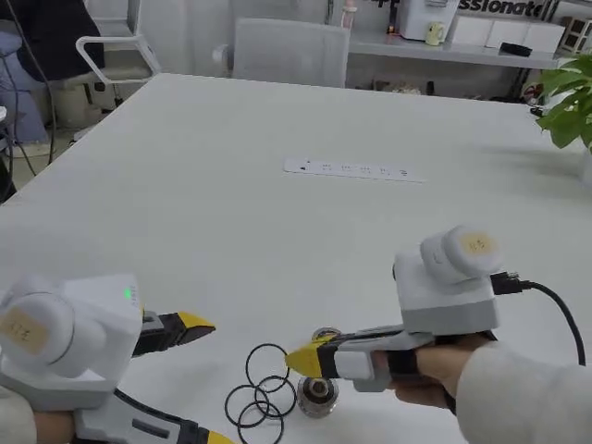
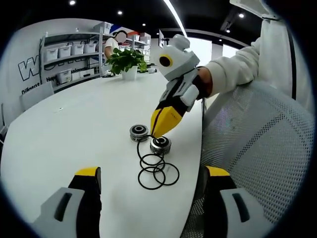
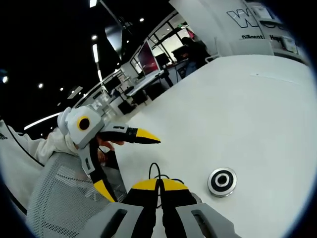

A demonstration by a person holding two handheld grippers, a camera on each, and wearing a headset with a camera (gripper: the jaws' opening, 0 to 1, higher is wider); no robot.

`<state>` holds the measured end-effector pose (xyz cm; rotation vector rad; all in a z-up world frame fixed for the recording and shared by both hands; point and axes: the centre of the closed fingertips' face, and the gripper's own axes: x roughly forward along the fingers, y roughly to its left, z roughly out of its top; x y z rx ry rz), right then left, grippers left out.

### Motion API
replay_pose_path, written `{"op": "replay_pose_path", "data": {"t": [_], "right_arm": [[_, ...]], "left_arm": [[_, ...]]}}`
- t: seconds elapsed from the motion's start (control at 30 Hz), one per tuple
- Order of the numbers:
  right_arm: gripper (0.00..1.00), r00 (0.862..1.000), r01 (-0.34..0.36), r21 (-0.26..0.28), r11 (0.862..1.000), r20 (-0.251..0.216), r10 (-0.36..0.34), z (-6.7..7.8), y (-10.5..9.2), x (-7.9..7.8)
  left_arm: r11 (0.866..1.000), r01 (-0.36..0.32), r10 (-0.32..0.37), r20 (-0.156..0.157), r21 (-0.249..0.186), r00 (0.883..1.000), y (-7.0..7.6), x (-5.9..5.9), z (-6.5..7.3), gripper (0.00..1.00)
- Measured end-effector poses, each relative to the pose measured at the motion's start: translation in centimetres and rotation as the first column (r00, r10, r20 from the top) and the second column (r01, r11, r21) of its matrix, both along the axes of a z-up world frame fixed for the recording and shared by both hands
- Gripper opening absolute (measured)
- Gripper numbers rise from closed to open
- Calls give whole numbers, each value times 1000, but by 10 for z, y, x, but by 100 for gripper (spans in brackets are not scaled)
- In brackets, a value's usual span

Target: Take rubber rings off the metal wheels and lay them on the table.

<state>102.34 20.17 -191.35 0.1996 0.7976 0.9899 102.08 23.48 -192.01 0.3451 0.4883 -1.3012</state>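
We find the right claw (image 1: 298, 359) closed on one rubber ring (image 1: 267, 365), just beside the near metal wheel (image 1: 317, 393). The left claw (image 2: 153, 172) stands wide, holding nothing. Further rings (image 1: 257, 407) lie overlapped on the counter (image 1: 277, 231), with the second wheel (image 1: 326, 334) just behind.

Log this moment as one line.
left gripper open | right gripper shut on rubber ring | other rings piled on table | two metal wheels nearby

The wall lettering (image 1: 499, 7) reads "ssionate", cut off; another wall (image 2: 29, 69) shows a large "W".
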Motion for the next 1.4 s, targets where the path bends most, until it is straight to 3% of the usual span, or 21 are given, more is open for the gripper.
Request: {"op": "replay_pose_path", "data": {"t": [0.13,0.53,0.77,1.03,1.3,1.4], "right_arm": [[0,999,-45,-37,998,-11,45,-10,3,-8],[1,991,-123,-170,978,22,129,-30,0,-17],[4,984,-160,-196,967,47,172,-32,2,-20],[7,964,-221,-251,942,89,249,-33,4,-25],[8,949,-277,-286,917,70,309,-39,3,-35],[9,948,-282,-289,915,62,312,-39,2,-36]], "left_arm": [[1000,1,-1,-9,6,1000,1,-1,-2,82],[1000,1,-1,-23,16,1000,2,-2,-5,79],[1000,-2,2,-25,12,1000,1,-2,-5,79],[1000,-3,4,-30,14,1000,2,-2,-5,78],[1000,-5,6,-31,16,999,2,-2,-6,78],[1000,-6,6,-31,15,999,2,-2,-6,77]]}}
